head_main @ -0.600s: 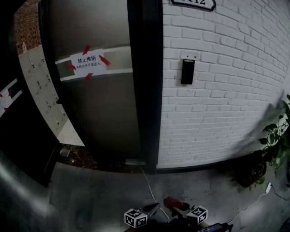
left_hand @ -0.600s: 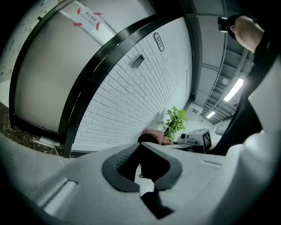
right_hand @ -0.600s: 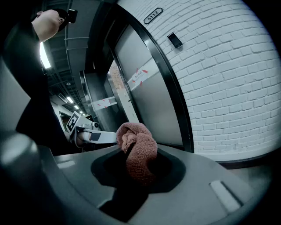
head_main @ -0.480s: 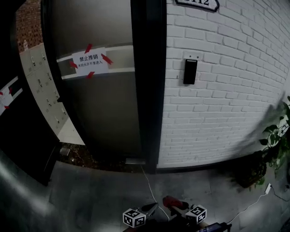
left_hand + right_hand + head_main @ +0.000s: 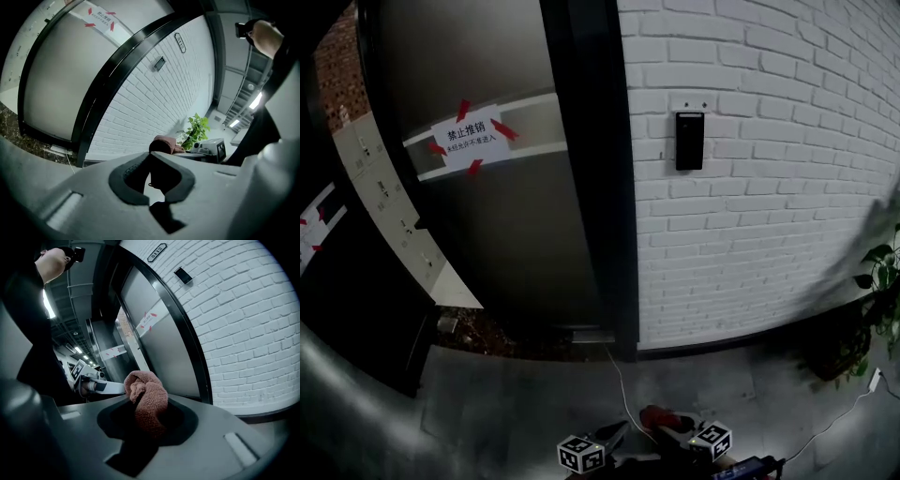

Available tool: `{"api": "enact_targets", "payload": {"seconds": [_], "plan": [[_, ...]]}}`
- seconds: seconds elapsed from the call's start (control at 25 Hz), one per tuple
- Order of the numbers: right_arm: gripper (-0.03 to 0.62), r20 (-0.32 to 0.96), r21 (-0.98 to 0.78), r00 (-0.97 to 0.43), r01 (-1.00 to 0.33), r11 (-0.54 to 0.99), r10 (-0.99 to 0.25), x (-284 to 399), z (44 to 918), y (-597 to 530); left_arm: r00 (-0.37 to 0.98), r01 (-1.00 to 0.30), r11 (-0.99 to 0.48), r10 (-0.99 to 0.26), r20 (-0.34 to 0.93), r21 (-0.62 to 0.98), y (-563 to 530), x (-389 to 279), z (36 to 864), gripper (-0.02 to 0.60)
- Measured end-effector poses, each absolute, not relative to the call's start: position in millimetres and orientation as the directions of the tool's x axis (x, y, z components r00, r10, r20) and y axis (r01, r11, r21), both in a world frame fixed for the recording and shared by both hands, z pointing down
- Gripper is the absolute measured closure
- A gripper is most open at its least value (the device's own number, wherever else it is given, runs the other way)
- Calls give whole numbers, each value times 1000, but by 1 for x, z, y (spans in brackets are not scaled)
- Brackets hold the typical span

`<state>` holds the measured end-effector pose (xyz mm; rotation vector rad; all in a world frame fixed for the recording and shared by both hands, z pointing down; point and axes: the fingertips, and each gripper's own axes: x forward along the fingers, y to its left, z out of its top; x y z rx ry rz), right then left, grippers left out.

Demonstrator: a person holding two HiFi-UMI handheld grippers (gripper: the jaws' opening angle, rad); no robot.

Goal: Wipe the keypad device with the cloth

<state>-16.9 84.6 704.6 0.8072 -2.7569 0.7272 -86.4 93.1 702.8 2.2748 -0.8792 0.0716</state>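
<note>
Keypad device (image 5: pixel 689 141) is your target, a dark upright panel fixed flat to the white brick wall (image 5: pixel 769 206), so the cloth has to be carried up to it. Reading the head view from the left, you have the grey door (image 5: pixel 506 234) with its taped notice (image 5: pixel 469 139), then the black door frame (image 5: pixel 591 169), then the keypad just right of that frame in the upper middle, and a plant (image 5: pixel 883 272) at the far right edge. Both grippers sit low at the bottom centre of that view, well apart from the keypad and below it. Your left gripper (image 5: pixel 150 157) has its tips drawn together with nothing between them; it looks like the spare hand for now. Your right gripper (image 5: pixel 149 417) is clamped on the pinkish cloth (image 5: pixel 143 390), which bunches up above the jaws so a soft wad leads, probably to meet the panel before any hard part does. From that gripper's view the keypad is small, in the upper middle, so you need to raise the cloth and carry it forward to the wall.
</note>
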Motion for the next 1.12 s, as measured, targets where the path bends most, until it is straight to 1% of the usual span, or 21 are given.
{"api": "enact_targets", "payload": {"seconds": [0.12, 0.32, 0.6, 0.8, 1.12], "plan": [[485, 276, -404, -848, -530, 746, -453, -8, 700, 50, 766, -621, -541, -572, 294, 567, 59, -75, 699, 577], [485, 249, -394, -867, -497, 773, -431, 15, 687, -12, 760, -630, -561, -587, 279, 537, -11, -45, 681, 577], [485, 223, -377, -883, -469, 799, -414, 58, 675, -84, 753, -642, -566, -591, 289, 518, -79, 2, 670, 577], [485, 238, -390, -891, -451, 803, -386, 86, 684, -111, 748, -648, -557, -593, 297, 520, -99, 33, 669, 577], [485, 230, -379, -905, -423, 823, -358, 98, 683, -137, 722, -675, -528, -617, 313, 515, -114, 38, 671, 577]]}}
